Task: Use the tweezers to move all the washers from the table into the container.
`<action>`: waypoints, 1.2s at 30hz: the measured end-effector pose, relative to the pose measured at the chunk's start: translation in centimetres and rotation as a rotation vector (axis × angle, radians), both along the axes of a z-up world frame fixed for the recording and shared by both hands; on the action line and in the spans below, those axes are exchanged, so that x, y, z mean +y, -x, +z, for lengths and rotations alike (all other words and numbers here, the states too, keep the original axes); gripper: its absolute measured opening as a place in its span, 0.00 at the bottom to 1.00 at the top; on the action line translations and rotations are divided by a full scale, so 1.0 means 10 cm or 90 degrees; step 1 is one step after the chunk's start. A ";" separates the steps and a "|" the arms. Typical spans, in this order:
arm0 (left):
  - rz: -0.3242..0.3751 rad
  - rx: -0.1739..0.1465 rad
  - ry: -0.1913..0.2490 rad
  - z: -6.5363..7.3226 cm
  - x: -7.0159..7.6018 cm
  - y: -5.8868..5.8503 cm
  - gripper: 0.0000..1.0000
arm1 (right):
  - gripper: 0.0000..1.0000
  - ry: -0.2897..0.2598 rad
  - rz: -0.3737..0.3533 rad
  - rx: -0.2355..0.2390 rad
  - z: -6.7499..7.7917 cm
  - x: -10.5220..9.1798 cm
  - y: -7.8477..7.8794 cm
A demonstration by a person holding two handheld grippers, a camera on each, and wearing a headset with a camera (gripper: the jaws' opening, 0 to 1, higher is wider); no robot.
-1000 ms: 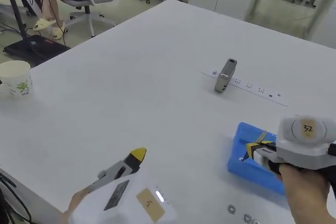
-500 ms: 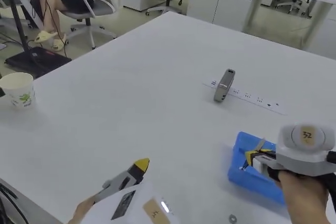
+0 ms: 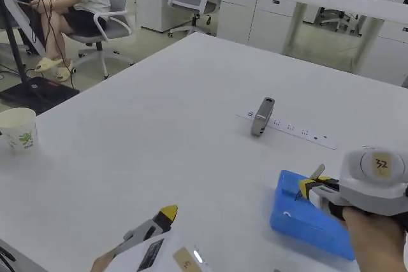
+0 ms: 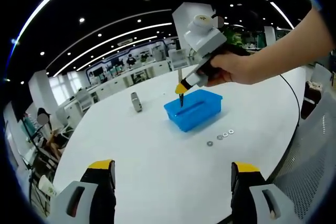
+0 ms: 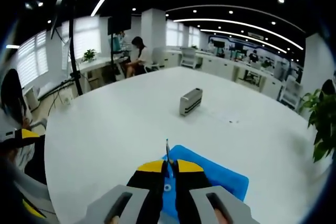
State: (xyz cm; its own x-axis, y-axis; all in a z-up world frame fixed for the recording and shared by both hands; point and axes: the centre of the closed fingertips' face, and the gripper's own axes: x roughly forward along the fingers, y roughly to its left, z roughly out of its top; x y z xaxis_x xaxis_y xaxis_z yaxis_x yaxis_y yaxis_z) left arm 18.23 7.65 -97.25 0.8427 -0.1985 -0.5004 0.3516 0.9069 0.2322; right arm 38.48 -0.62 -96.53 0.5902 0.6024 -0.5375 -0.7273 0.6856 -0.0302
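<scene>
- Table [image 3: 159, 125]: broad white worktop bearing all task items.
- Container [image 3: 299, 224] [image 4: 194, 109] [image 5: 223, 174]: shallow blue rectangular tray, resting flat on the table toward the person's right, directly below the right gripper.
- Right gripper [image 3: 307, 189] [image 4: 181, 87] [image 5: 169, 167]: held in a hand above the container, yellow-tipped jaws pressed close together and clamped on the tweezers.
- Left gripper [image 4: 173, 166]: low over the table near its front edge, jaws spread wide with nothing between them, well apart from the container and washers.
- Paper cup [image 3: 18, 128]: upright at the table's far left side.
- Grey device [image 3: 262, 116] [image 4: 136, 102] [image 5: 190, 100]: small block standing on edge beyond the container, beside a row of sockets [image 3: 290, 128] set in the tabletop.
- Tweezers [image 4: 181, 99] [image 5: 167, 153]: thin and dark, projecting from between the right gripper's jaws, tips pointing down over the container; contact with the tray not discernible.
- Washers [image 4: 220, 137]: four small metal rings in a short row on the bare table, just beside the container's long wall and outside it, clear of the tweezers' tips.
</scene>
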 end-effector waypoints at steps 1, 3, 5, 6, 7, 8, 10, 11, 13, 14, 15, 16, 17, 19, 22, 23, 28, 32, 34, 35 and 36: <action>-0.001 0.000 0.001 0.00 0.00 0.00 0.93 | 0.03 -0.008 -0.001 -0.002 0.04 -0.01 0.01; -0.001 0.001 0.002 0.00 0.00 0.00 0.93 | 0.03 -0.054 -0.004 0.005 0.15 0.01 0.04; -0.001 0.000 0.001 0.00 0.00 0.00 0.93 | 0.03 -0.075 -0.004 0.011 0.22 -0.01 0.08; -0.001 0.000 0.000 0.00 0.00 0.00 0.93 | 0.03 -0.077 -0.003 0.011 0.24 -0.03 0.09; -0.001 0.001 -0.001 0.00 0.00 0.00 0.93 | 0.03 -0.080 -0.002 0.010 0.26 -0.03 0.11; -0.001 0.001 -0.001 0.00 0.00 0.00 0.93 | 0.03 -0.086 0.000 0.009 0.30 -0.03 0.15; -0.001 0.000 -0.001 0.00 0.00 0.00 0.93 | 0.03 -0.090 0.006 0.005 0.36 -0.03 0.20; -0.002 0.000 -0.001 0.00 0.00 0.00 0.93 | 0.03 -0.093 0.009 0.002 0.40 -0.03 0.24; -0.003 0.000 0.000 0.00 -0.01 0.00 0.93 | 0.03 -0.100 0.016 -0.002 0.46 -0.02 0.32; -0.004 0.000 0.000 0.00 -0.01 0.00 0.93 | 0.03 -0.103 0.020 -0.002 0.48 -0.01 0.37; -0.005 0.000 0.000 0.00 -0.01 0.00 0.93 | 0.03 -0.106 0.025 -0.002 0.50 0.00 0.43; -0.005 0.001 -0.001 -0.01 -0.01 0.00 0.93 | 0.03 -0.107 0.028 -0.002 0.51 0.01 0.48; -0.005 0.002 -0.002 -0.01 -0.01 0.00 0.93 | 0.03 -0.106 0.033 -0.004 0.52 0.02 0.53; -0.006 0.001 -0.001 -0.01 -0.02 0.00 0.93 | 0.03 -0.108 0.040 -0.003 0.53 0.02 0.62; -0.006 0.003 -0.001 -0.01 -0.02 0.01 0.93 | 0.03 -0.107 0.055 0.008 0.50 0.04 0.74; -0.006 0.003 -0.001 -0.01 -0.02 0.00 0.93 | 0.03 -0.104 0.058 0.008 0.48 0.03 0.76; -0.003 0.004 -0.003 -0.02 -0.01 0.00 0.93 | 0.03 -0.088 0.076 0.020 0.37 0.02 0.87; 0.000 0.006 -0.005 -0.02 0.01 0.00 0.92 | 0.03 -0.060 0.100 0.023 0.24 0.02 0.96; 0.000 0.011 -0.008 -0.04 0.01 0.00 0.92 | 0.03 -0.052 0.109 0.027 0.19 0.00 1.00; 0.000 0.012 -0.008 -0.04 0.01 0.00 0.92 | 0.03 -0.048 0.113 0.028 0.18 -0.01 1.04; -0.002 0.010 -0.008 -0.04 0.00 0.00 0.92 | 0.03 -0.044 0.117 0.030 0.16 -0.02 1.07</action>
